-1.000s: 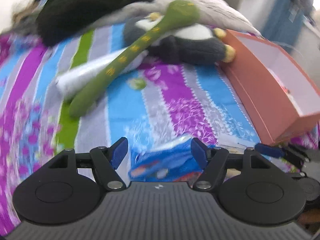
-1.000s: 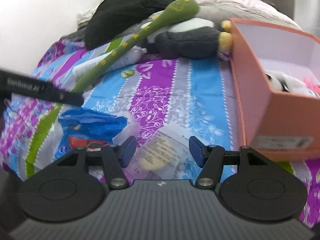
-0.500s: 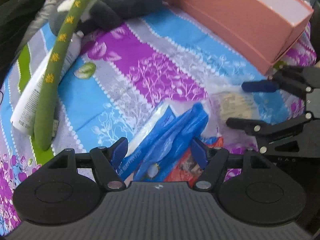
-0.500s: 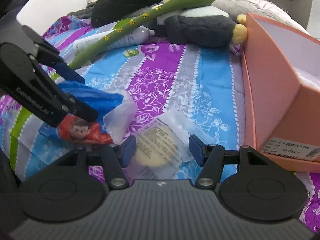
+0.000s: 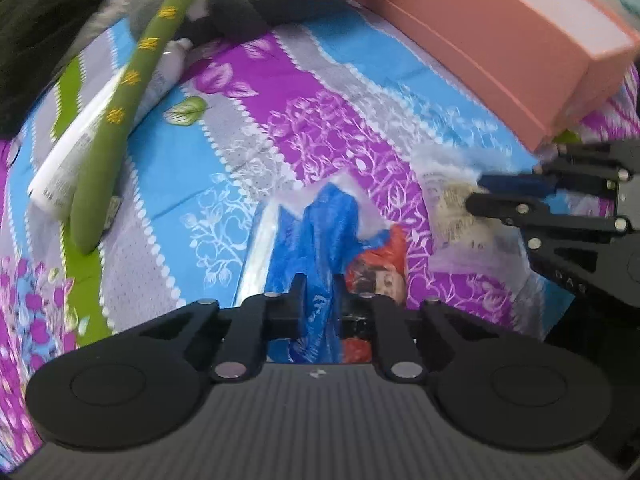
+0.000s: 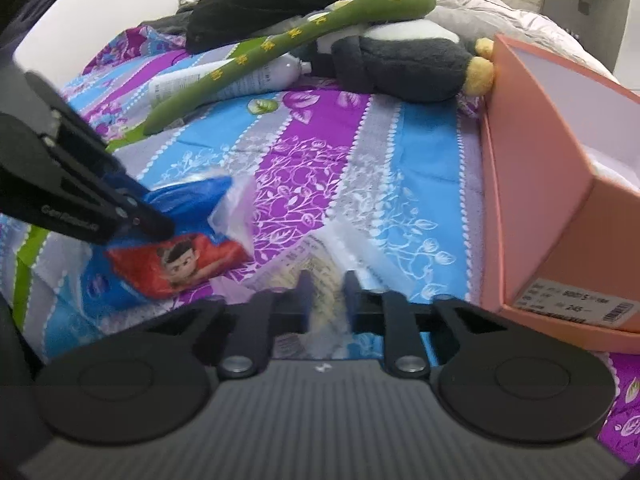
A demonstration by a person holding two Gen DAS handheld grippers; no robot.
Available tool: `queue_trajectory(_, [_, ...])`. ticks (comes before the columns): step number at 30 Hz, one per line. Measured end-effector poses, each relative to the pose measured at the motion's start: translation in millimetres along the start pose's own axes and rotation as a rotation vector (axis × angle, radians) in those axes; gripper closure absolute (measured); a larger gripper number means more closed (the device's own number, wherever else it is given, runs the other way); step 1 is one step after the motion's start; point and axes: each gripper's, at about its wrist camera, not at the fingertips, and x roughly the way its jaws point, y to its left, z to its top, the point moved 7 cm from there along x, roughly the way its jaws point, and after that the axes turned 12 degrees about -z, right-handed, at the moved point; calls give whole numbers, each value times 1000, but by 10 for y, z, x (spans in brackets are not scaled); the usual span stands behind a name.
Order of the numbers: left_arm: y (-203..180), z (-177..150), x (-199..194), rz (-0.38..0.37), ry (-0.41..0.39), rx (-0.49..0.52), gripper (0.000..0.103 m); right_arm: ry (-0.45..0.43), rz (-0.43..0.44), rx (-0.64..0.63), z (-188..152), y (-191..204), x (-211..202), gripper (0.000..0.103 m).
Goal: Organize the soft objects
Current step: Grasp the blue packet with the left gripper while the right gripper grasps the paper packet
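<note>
Blue packet (image 5: 320, 240) pinched in left gripper (image 5: 320, 300), right gripper (image 6: 326, 292) clamping clear pouch (image 6: 316, 256)

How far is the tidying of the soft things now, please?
Early stage. Done: a white item seems to lie inside the open salmon-pink cardboard box. In hand: the left hand-held gripper is shut on the crinkled blue plastic bag; the right hand-held gripper is shut on the clear packet with a printed label. Left: the long green plush snake and the grey plush penguin lie on the striped bedsheet.
</note>
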Motion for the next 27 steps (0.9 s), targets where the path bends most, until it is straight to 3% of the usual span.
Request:
queue_trajectory(2, [4, -6, -81, 5, -37, -50, 90, -3, -2, 13, 6, -26, -39, 98])
queue_trajectory(16, [-114, -90, -385, -43, -231, -359, 93, -48, -40, 100, 78, -219, -337, 99])
queue_trajectory(27, [-181, -56, -579, -35, -301, -382, 95, -84, -49, 137, 180, -281, -531, 99])
